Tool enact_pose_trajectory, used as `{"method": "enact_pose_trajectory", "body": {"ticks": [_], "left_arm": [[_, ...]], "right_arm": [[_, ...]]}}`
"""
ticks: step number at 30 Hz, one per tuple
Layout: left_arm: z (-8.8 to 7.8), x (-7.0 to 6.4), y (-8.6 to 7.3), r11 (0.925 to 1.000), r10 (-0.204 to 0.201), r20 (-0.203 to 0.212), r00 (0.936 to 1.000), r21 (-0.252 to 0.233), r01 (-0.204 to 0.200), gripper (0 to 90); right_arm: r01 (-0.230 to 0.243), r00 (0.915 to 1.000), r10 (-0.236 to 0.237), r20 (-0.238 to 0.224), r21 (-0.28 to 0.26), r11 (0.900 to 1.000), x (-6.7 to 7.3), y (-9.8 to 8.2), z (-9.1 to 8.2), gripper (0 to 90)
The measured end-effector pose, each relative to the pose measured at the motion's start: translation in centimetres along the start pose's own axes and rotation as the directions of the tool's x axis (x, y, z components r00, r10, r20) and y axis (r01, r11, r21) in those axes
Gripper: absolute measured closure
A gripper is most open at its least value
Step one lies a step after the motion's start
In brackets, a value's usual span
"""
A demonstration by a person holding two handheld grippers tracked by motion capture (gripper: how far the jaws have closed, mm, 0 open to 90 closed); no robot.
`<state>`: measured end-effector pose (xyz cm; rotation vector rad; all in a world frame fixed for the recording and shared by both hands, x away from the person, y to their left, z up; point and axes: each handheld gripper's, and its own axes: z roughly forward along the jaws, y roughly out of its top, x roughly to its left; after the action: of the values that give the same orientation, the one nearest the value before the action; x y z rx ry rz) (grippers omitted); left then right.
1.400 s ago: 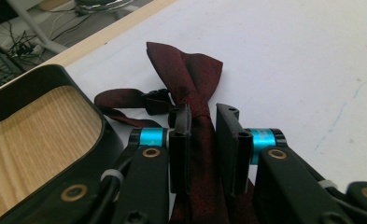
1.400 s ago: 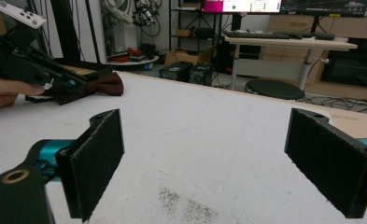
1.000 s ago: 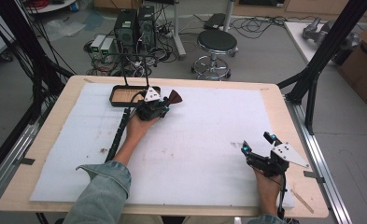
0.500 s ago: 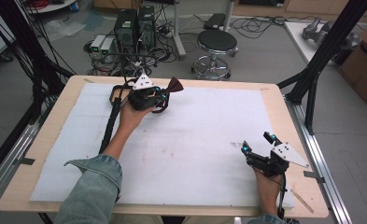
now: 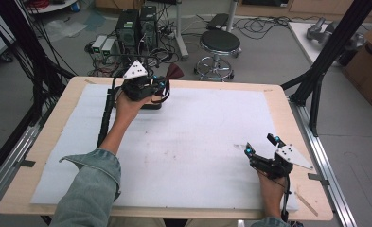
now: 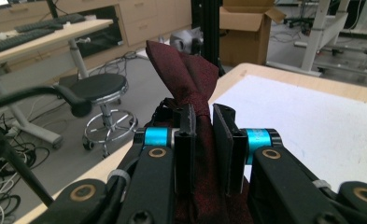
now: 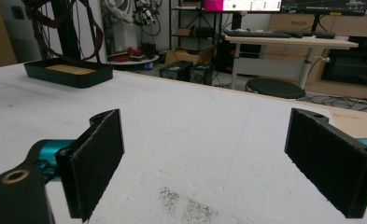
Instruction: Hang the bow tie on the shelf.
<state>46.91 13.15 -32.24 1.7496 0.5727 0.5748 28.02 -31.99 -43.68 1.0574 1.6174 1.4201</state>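
The left gripper (image 5: 162, 87) is lifted above the far left part of the counter (image 5: 273, 94), its fingers (image 6: 187, 140) pinched tight on a dark red woven fabric necktie (image 6: 190, 74), whose folded end sticks up past the fingertips while the rest hangs below the hand. A shallow black rectangular tray (image 7: 67, 72) sits on the white foam mat (image 5: 207, 137) just beneath it. The right gripper (image 5: 261, 145) rests near the counter's near right corner, fingers (image 7: 97, 163) spread wide with nothing between them.
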Motion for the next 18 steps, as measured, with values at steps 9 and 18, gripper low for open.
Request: {"method": "enact_pose_trajectory", "body": {"ticks": [9, 18], "left_arm": [[-0.7, 1.2, 1.0, 0.9983, -0.028, -0.006, 0.9996, -0.051, 0.027, 78.8], [-0.2, 2.4, 1.3, 0.9958, -0.064, -0.039, 0.9972, -0.068, 0.061, 78.8]], "right_arm": [[0.000, 1.0000, 0.000, -0.001, 0.000, 1.000, 0.0, 0.0, 0.0, 10.8], [-0.001, 1.0000, 0.001, -0.003, 0.001, 1.000, 0.0, 0.0, 0.0, 10.8]]}}
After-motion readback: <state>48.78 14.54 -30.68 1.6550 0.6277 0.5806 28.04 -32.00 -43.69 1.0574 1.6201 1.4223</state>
